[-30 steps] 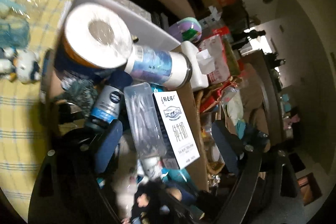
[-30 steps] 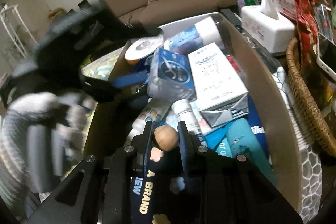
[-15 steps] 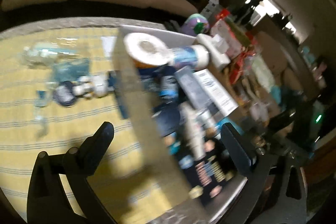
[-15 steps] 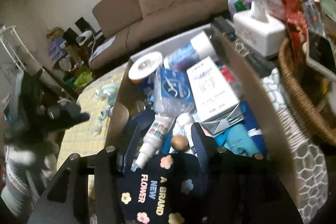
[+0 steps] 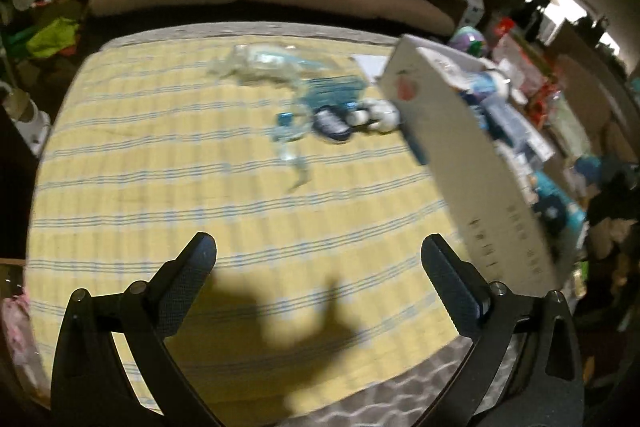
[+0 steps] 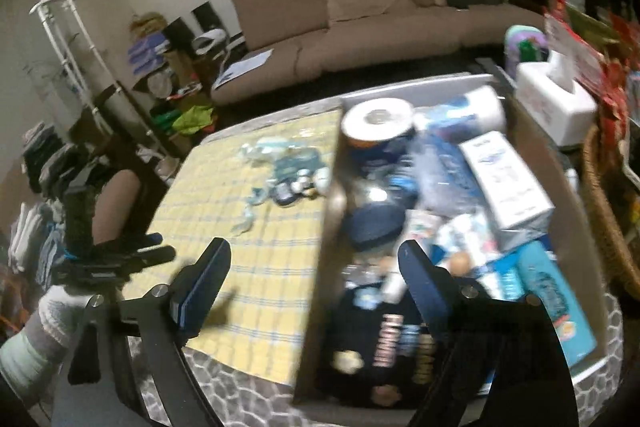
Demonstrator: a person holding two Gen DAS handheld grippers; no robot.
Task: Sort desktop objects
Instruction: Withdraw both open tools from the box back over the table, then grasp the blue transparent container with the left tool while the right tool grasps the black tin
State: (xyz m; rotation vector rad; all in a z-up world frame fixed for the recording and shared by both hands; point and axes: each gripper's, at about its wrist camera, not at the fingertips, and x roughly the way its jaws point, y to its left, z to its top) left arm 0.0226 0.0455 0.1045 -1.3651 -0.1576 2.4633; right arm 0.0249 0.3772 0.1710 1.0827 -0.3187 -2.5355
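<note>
Your left gripper (image 5: pixel 318 251) hangs over the yellow checked cloth (image 5: pixel 160 195) at lower centre, fingers spread wide and empty. Your right gripper (image 6: pixel 314 255) has just been opening; its jaws stand apart with nothing between them, straddling the near wall of the cardboard box (image 6: pixel 320 267). The small wooden ball (image 6: pixel 460 261) lies loose in the box, right of centre. Small blurred items (image 5: pixel 332 119) sit on the cloth, upper centre.
</note>
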